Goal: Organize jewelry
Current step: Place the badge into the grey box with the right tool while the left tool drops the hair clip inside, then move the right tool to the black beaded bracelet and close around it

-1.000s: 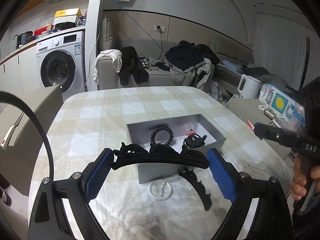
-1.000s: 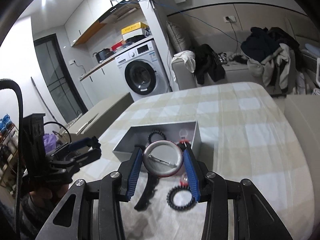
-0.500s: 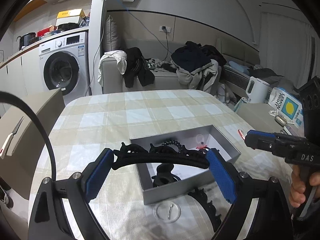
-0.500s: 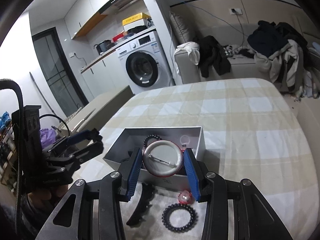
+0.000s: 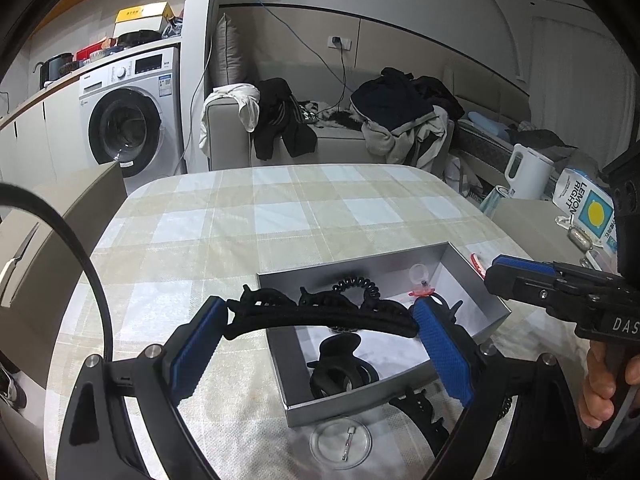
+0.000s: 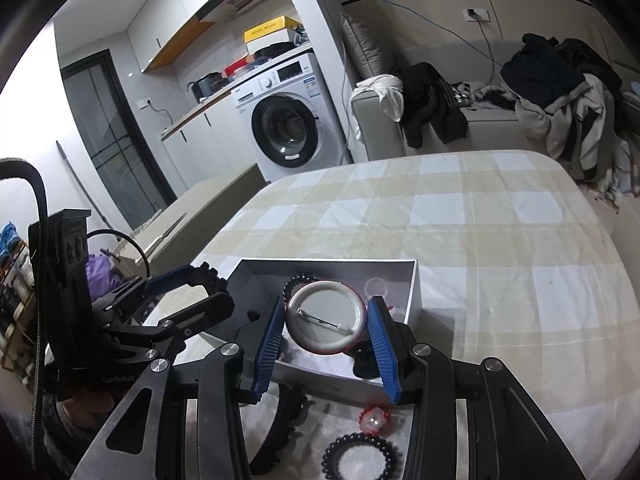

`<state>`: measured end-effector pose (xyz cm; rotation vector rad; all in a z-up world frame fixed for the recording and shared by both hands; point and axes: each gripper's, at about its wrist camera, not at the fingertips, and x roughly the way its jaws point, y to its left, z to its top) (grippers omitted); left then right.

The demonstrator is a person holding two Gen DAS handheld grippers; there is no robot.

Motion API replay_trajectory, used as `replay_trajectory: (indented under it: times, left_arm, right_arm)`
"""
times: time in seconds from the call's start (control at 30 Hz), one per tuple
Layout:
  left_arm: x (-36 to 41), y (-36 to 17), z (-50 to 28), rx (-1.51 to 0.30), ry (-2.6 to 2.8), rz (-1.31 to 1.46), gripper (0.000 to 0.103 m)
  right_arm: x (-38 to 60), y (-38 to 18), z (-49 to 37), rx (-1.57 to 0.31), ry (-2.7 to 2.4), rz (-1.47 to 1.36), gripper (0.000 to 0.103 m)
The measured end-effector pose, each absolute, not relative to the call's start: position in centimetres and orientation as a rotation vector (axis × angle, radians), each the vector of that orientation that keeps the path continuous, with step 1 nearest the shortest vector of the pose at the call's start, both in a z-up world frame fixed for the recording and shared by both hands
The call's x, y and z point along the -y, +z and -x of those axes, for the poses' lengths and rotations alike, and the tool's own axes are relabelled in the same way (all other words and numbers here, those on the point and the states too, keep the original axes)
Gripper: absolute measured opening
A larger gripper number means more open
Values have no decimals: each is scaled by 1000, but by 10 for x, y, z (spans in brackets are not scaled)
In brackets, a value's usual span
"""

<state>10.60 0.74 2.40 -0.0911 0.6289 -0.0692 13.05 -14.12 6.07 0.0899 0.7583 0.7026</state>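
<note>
My left gripper (image 5: pixel 320 322) is shut on a long black hair clip (image 5: pixel 320 316) that spans its wide jaws, held just above the near left part of the silver box (image 5: pixel 332 410). Inside the box lie a black spiral hair tie (image 5: pixel 358 283), a black claw clip (image 5: pixel 340 368) and a small clear and red piece (image 5: pixel 419 278). My right gripper (image 6: pixel 326 328) is shut on a round white pin badge (image 6: pixel 326 322), its pin side facing me, over the near edge of the box (image 6: pixel 415 292).
On the checked tablecloth in front of the box lie a clear round badge (image 5: pixel 340 442), another black clip (image 5: pixel 420 412), a red trinket (image 6: pixel 372 420) and a black bead ring (image 6: pixel 360 460). A kettle (image 5: pixel 528 176) and a carton (image 5: pixel 588 210) stand to the right, off the table.
Both grippers have moved forward over the box with their items still held. The box now looks closer and lower in both views.
</note>
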Motion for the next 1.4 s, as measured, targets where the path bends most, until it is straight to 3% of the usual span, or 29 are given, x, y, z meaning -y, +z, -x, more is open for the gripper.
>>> replay_trajectory:
  times: [0.87, 0.9, 1.03, 1.07, 1.13, 1.2, 1.27, 1.4]
  left_arm:
    - [-6, 22, -115, -648, -70, 88, 92]
    - [-5, 22, -114, -647, -74, 87, 92]
    - [-1, 25, -110, -633, -95, 85, 92]
    - [0, 26, -109, -630, -102, 88, 93]
    - [1, 28, -105, -622, -111, 89, 98]
    - [3, 29, -101, -616, -120, 91, 101]
    - [4, 29, -96, -618, -125, 93, 101]
    - [6, 28, -82, -618, -80, 72, 101]
  right_arm:
    - [130, 46, -143, -801, 683, -84, 44]
    - [130, 47, -142, -795, 680, -83, 52]
    - [138, 55, -135, -765, 671, -86, 54]
    - [140, 57, -133, -761, 664, -84, 58]
    - [148, 60, -127, -756, 653, -77, 69]
    - [155, 62, -121, -756, 629, -71, 91]
    - [163, 62, -113, -752, 584, -63, 103]
    - [174, 58, -102, -763, 537, -49, 103]
